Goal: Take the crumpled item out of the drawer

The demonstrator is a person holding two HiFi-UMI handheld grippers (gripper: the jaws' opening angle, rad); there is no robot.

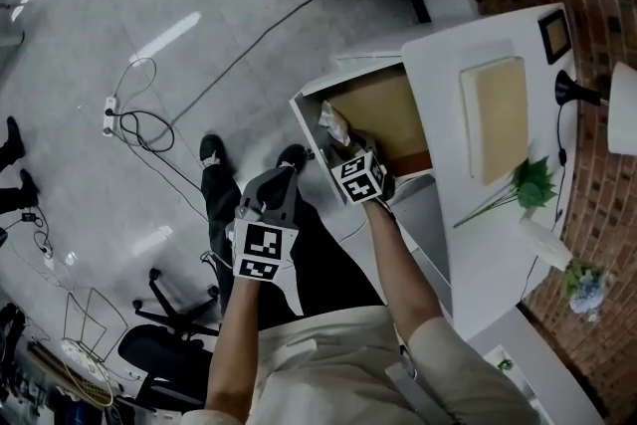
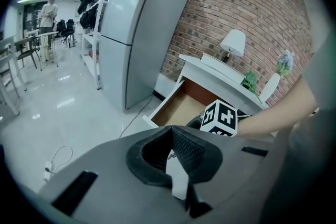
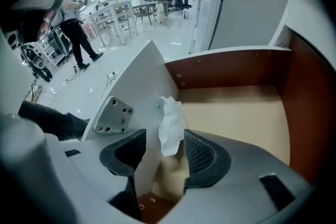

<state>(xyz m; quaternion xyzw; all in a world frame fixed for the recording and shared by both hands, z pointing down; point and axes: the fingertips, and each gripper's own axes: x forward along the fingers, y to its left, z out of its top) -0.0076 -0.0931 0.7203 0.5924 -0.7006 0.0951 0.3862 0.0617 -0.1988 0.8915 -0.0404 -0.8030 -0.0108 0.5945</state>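
Note:
The white desk's drawer point(image 1: 311, 105) stands pulled out, its wooden floor point(image 3: 236, 113) bare. A crumpled white item point(image 1: 331, 121) lies against the inside of the drawer's white front panel point(image 3: 139, 92); it shows as a rumpled wad point(image 3: 170, 126) in the right gripper view. My right gripper point(image 1: 343, 144) reaches in at that front corner, open point(image 3: 165, 152). One jaw stands outside the panel and the other inside, with the wad hanging between them and neither pad pressing on it. My left gripper point(image 1: 272, 194) hangs lower left of the drawer, its jaws shut together point(image 2: 172, 152).
On the white desktop point(image 1: 443, 95) are a tan flat pad point(image 1: 495, 114), a black lamp point(image 1: 582, 95) and green plants point(image 1: 532, 181). A grey fridge point(image 2: 136, 23) stands left of the desk. Cables point(image 1: 139, 119) and an office chair point(image 1: 164, 338) are on the floor. People stand far back point(image 3: 73, 23).

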